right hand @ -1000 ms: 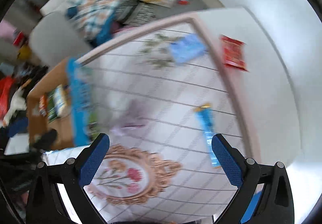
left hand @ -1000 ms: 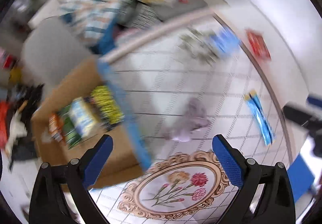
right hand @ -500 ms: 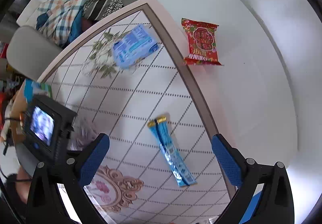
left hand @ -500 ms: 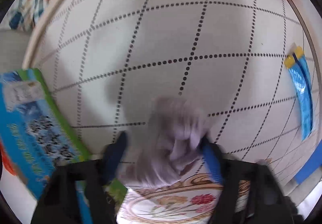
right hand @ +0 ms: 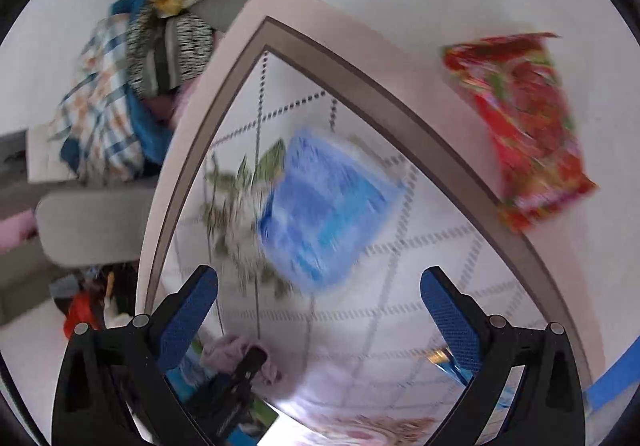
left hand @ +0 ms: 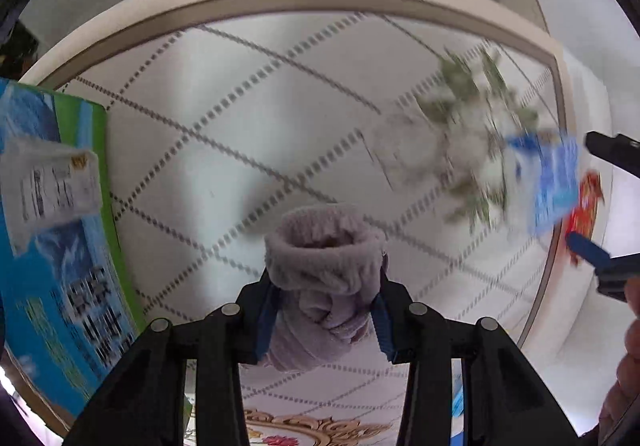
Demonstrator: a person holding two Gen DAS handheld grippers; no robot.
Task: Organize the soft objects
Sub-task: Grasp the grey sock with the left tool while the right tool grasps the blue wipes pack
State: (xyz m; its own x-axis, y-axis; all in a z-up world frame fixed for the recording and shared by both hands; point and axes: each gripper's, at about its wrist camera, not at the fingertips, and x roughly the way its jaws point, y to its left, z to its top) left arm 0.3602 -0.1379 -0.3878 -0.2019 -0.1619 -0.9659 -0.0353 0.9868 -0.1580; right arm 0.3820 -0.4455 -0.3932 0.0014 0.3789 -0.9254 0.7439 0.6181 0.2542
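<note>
My left gripper (left hand: 325, 312) is shut on a fluffy lilac sock (left hand: 324, 266), rolled up and held above the patterned table mat (left hand: 224, 149). The sock and left gripper also show in the right wrist view (right hand: 240, 356), low left. My right gripper (right hand: 319, 304) is open and empty, hovering above a blue soft pack (right hand: 328, 205) that lies on the mat's leaf print. The blue pack also shows in the left wrist view (left hand: 550, 185), with the right gripper's fingers (left hand: 592, 252) beside it.
A red snack bag (right hand: 528, 125) lies on the white table past the mat's border. A blue-green box flap (left hand: 52, 246) stands at the left. A blue stick packet (right hand: 448, 364) lies near my right finger. Clothes are piled on a grey sofa (right hand: 120, 105) beyond.
My left gripper came down over the lilac sock, shut on it and lifted it. My right gripper moved forward from the blue stick packet to above the blue pack.
</note>
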